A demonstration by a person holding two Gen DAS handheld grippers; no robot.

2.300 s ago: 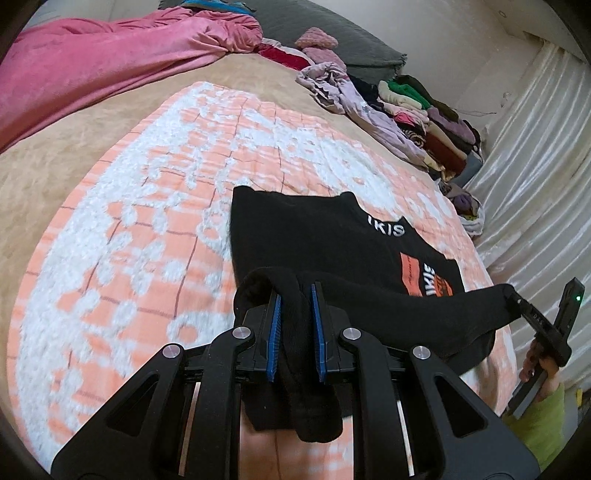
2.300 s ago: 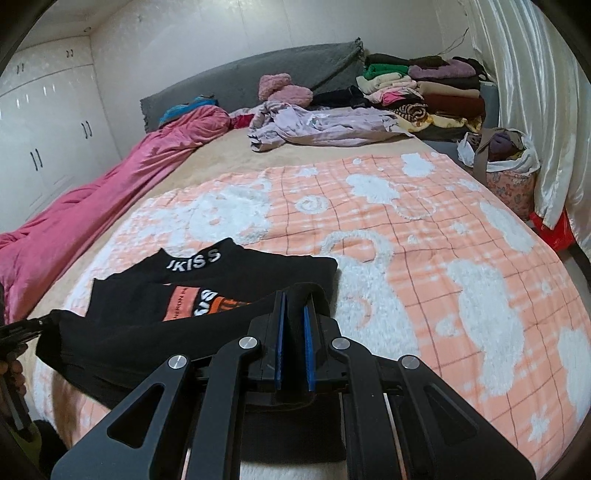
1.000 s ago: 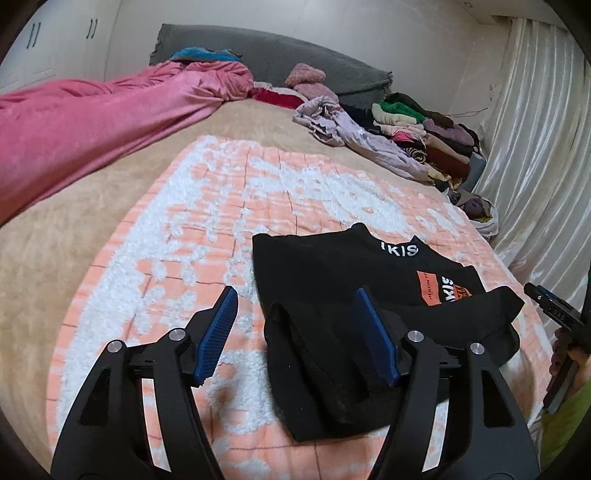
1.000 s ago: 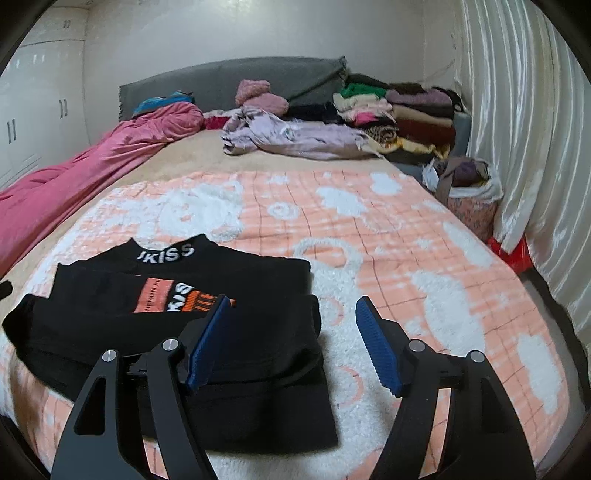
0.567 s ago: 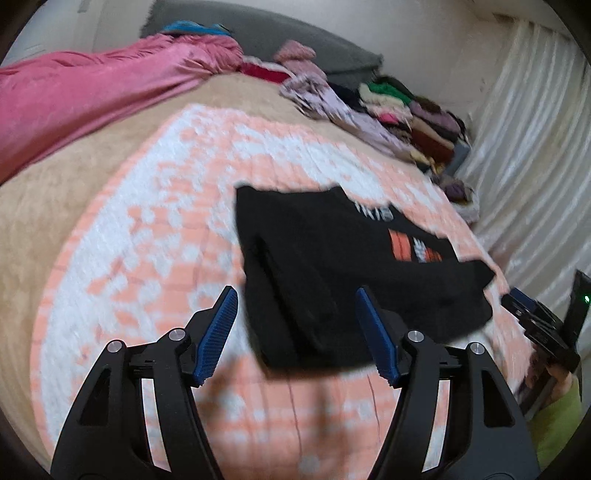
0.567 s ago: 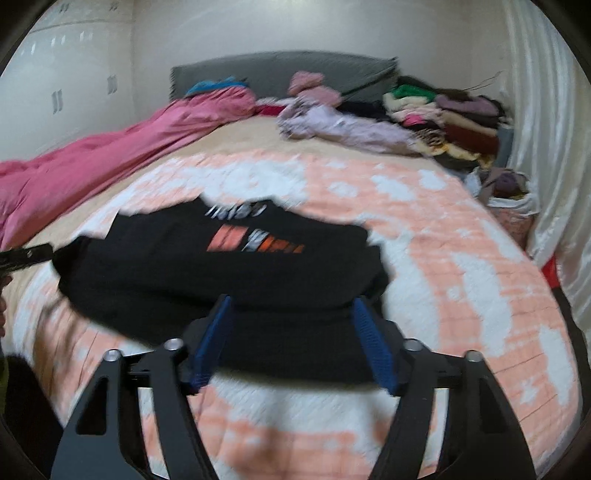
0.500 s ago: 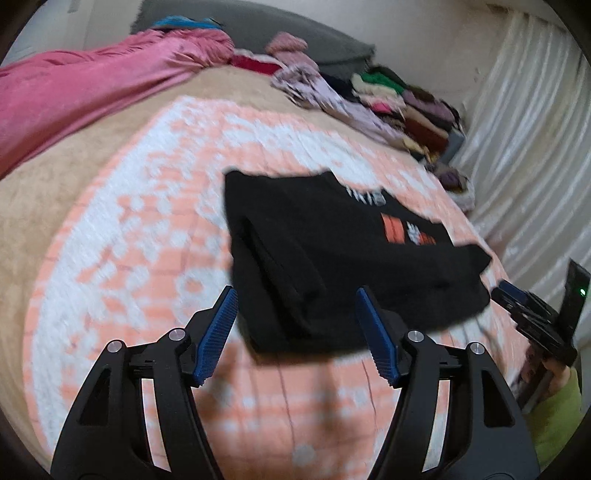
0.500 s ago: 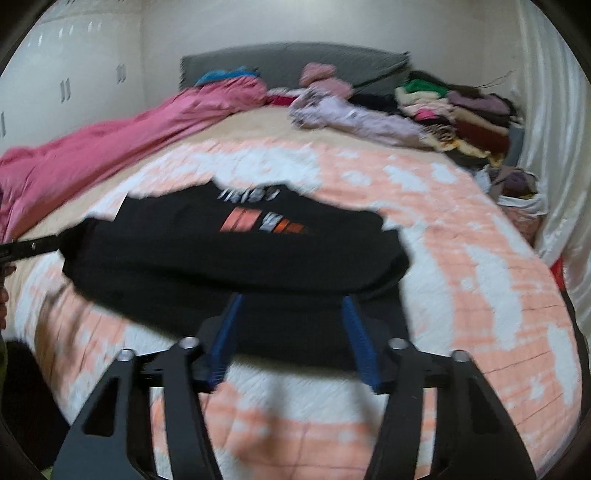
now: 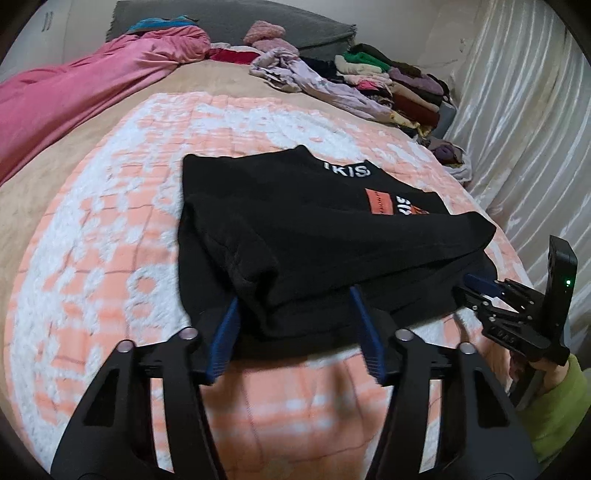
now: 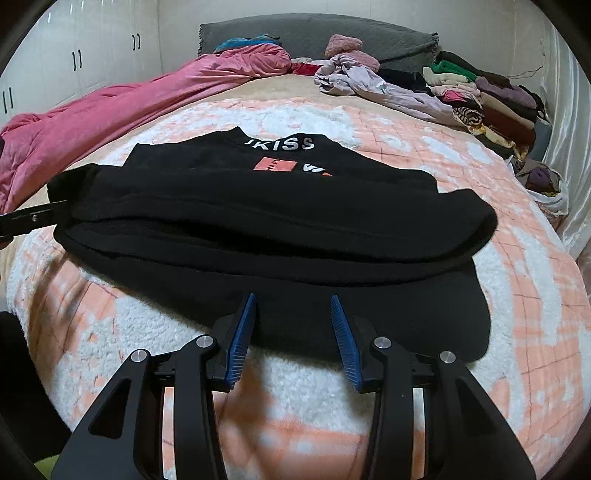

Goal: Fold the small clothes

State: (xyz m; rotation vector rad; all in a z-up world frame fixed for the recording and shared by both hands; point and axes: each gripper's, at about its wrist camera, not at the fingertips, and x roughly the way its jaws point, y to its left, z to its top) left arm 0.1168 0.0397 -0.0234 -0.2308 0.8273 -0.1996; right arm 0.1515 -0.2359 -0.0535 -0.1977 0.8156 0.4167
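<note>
A black top (image 9: 295, 221) with white lettering and an orange patch lies partly folded on the peach-and-white blanket (image 9: 110, 229), its lower part doubled over itself. It fills the middle of the right wrist view (image 10: 277, 221). My left gripper (image 9: 293, 314) is open, its blue pads either side of the near left folded edge. My right gripper (image 10: 293, 314) is open at the near hem. It also shows in the left wrist view (image 9: 480, 288) by the top's right end. The left gripper's tip (image 10: 33, 219) shows at the top's left end.
A pink duvet (image 10: 110, 103) lies along the bed's left side. A lilac garment (image 10: 376, 88) and a stack of folded clothes (image 10: 491, 99) lie at the far right. A grey headboard cushion (image 10: 314, 33) is behind. A white curtain (image 9: 524, 122) hangs right. A bag of clothes (image 10: 543, 181) sits by the bed.
Both grippers let go of the black top, opened and drew back. They have since come low to its near edge. The top now lies folded over on the blanket.
</note>
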